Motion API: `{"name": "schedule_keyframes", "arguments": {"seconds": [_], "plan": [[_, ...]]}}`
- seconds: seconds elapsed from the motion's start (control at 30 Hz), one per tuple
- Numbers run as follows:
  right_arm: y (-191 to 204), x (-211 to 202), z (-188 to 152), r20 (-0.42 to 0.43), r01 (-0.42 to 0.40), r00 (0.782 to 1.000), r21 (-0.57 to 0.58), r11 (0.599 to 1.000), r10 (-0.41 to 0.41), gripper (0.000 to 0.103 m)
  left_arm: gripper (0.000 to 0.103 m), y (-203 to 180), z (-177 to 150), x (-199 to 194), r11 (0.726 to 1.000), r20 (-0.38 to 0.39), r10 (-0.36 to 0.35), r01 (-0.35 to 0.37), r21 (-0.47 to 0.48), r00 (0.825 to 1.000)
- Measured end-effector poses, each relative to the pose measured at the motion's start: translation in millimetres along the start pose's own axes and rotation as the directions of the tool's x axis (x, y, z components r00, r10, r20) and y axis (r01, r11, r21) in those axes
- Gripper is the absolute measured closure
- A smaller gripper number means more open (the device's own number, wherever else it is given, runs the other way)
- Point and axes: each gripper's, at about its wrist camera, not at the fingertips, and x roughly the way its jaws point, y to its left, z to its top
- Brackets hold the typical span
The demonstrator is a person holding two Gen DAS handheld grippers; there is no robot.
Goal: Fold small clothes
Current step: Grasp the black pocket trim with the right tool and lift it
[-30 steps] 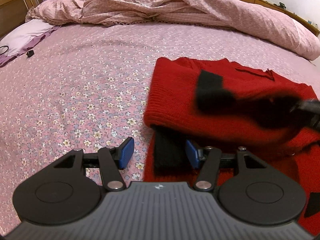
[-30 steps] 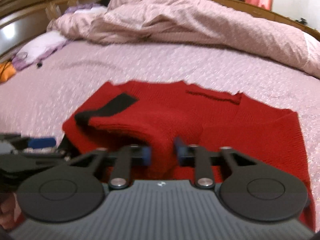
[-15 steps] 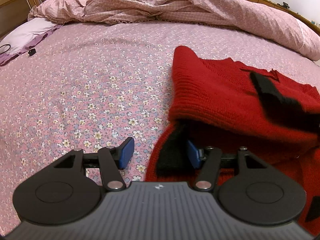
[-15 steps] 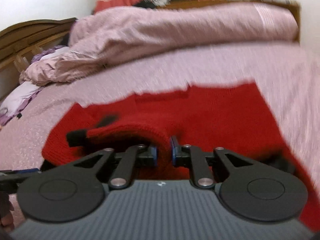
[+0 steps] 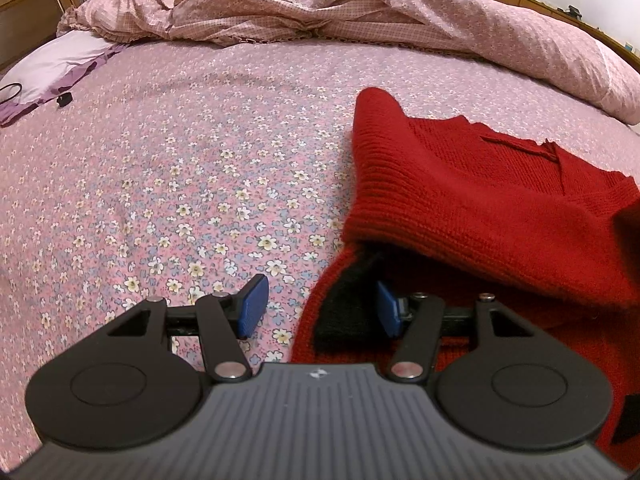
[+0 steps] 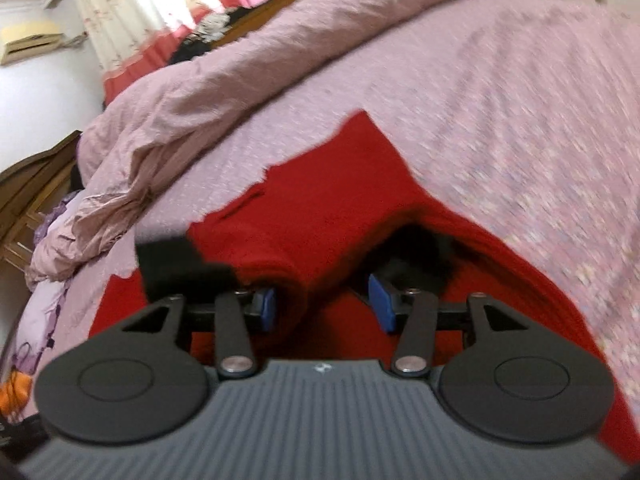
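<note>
Red knitted sweater point(image 5: 472, 200) lies on the bed point(image 5: 180, 152), on a pink flowered sheet, right of centre in the left wrist view; a ribbed part stands raised in a peak, the rest spread flat toward the right; black trim point(image 5: 344, 308) shows at its near edge.

Left tongs point(image 5: 318, 306) low over the sheet; jaws apart; the left blue pad point(image 5: 253, 307) over bare sheet, the right blue pad tucked at the black trim under the raised fold; neither pad seen pressing, so nothing gripped.

Right tongs point(image 6: 322, 306) over the sweater point(image 6: 320, 208); view tilted and blurred; jaws opening; a roll of red knit sits between the pads, against the left pad point(image 6: 266, 307), a gap before the right pad; a black cuff point(image 6: 172, 264) lies just beyond the left finger.

Crumpled pink duvet point(image 5: 360, 8) heaped along the far side of the bed; pale purple pillow point(image 5: 56, 64) far left; wooden bed frame point(image 6: 36, 176) behind; curtains point(image 6: 132, 12) and a wall unit upper left in the right wrist view.
</note>
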Motion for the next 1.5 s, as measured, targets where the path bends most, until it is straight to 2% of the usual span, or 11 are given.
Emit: {"name": "schedule_keyframes", "arguments": {"seconds": [0.3, 0.47, 0.57, 0.73, 0.77, 0.83, 0.9, 1.03, 1.2, 1.4, 1.5], "plan": [[-32.1, -30.0, 9.8, 0.020, 0.073, 0.997, 0.058, 0.996, -0.074, 0.052, 0.039, -0.6, 3.2, -5.7, 1.000, 0.003, 0.008, -0.008, 0.006, 1.000], [-14.9, -18.1, 36.6, 0.037, 0.059, 0.998, -0.128, 0.990, -0.055, 0.052, 0.039, -3.6, 5.8, -7.2, 0.999, 0.009, 0.023, -0.023, 0.023, 1.000], [-3.1, 8.1, 46.4, 0.043, 0.076, 0.997, -0.270, 0.960, -0.067, 0.052, 0.039, -5.8, 5.9, -6.4, 0.999, 0.011, 0.031, -0.031, 0.032, 0.999], [-1.7, 43.4, 49.4, -0.027, 0.075, 0.996, -0.344, 0.936, -0.090, 0.052, 0.039, -6.1, 11.1, -3.1, 0.999, 0.023, 0.033, -0.034, 0.042, 0.999], [-1.1, 42.8, 46.3, -0.028, 0.071, 0.996, -0.362, 0.929, -0.087, 0.054, 0.039, -6.2, 12.7, -2.5, 0.999, 0.026, 0.033, -0.034, 0.042, 0.999], [3.9, 36.8, 42.2, -0.019, 0.065, 0.997, -0.421, 0.905, -0.080, 0.086, 0.039, -6.5, 15.2, -0.9, 0.999, 0.030, 0.035, -0.036, 0.040, 0.999], [8.9, 30.5, 44.3, -0.003, 0.057, 0.998, -0.455, 0.889, -0.066, 0.090, 0.039, -7.3, 16.0, 1.6, 0.998, 0.028, 0.038, -0.039, 0.040, 0.999], [20.1, 17.2, 59.7, 0.076, 0.047, 0.997, -0.488, 0.872, -0.011, 0.091, 0.039, -7.5, 15.3, 5.3, 0.998, 0.030, 0.041, -0.042, 0.048, 0.999], [26.9, 35.5, 82.4, 0.148, 0.082, 0.989, -0.477, 0.875, -0.013, 0.091, 0.039, -7.3, 15.3, 8.6, 0.998, 0.036, 0.035, -0.037, 0.059, 0.999], [17.0, 91.9, 69.3, 0.051, 0.107, 0.994, -0.509, 0.854, -0.095, 0.089, 0.039, -4.0, 16.3, -0.7, 0.998, 0.036, 0.002, -0.004, 0.069, 0.999], [11.1, 92.4, 64.7, 0.082, 0.118, 0.993, -0.484, 0.867, -0.089, 0.085, 0.039, -3.0, 16.9, -17.2, 0.996, 0.059, -0.022, 0.018, 0.082, 0.998]]}}
